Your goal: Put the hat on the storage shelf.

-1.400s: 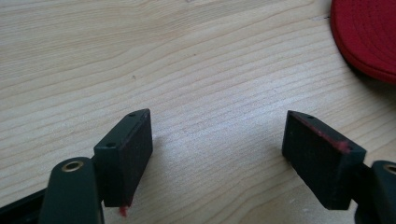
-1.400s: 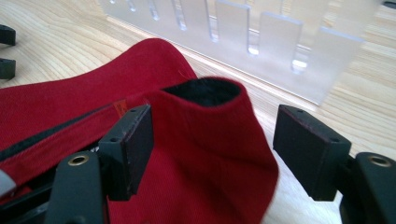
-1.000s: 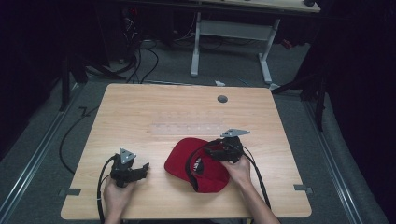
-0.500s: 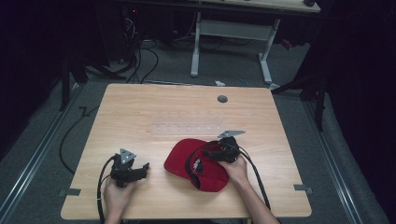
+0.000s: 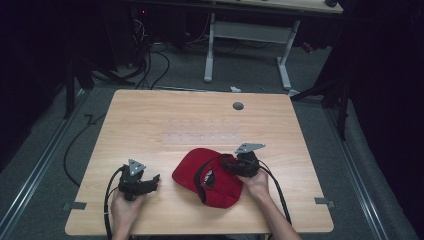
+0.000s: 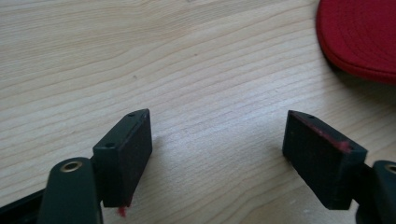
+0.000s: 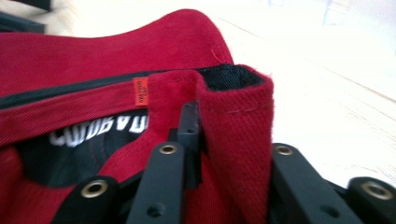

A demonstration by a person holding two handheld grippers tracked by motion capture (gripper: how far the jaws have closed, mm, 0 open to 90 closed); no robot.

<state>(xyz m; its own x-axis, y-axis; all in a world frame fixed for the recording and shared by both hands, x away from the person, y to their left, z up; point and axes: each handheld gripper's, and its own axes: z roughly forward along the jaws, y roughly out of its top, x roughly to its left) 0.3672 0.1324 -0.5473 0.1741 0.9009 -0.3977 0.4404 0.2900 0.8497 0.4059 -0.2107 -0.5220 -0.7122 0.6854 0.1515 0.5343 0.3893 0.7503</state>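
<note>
Pinching the rim fabric of the red cap [image 7: 219,116], the right gripper [image 5: 235,167] has just been closing its jaws, with the cloth folded between them. The cap lies upside down on the table [image 5: 200,120], near the front edge. To do this well, check that the fold sits deep between the pads before any lifting. The left gripper [image 6: 219,154] rests spread on bare wood, just beside the brim, free to steady it.

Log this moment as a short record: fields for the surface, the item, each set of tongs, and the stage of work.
surface: wooden table
item: red cap, upside down, lining showing
right tongs: jaws have just been closing, now clamped on a fold of the cap's edge
left tongs: open, nothing between them, low over bare wood beside the cap's brim
stage: cap gripped, not yet lifted
</note>
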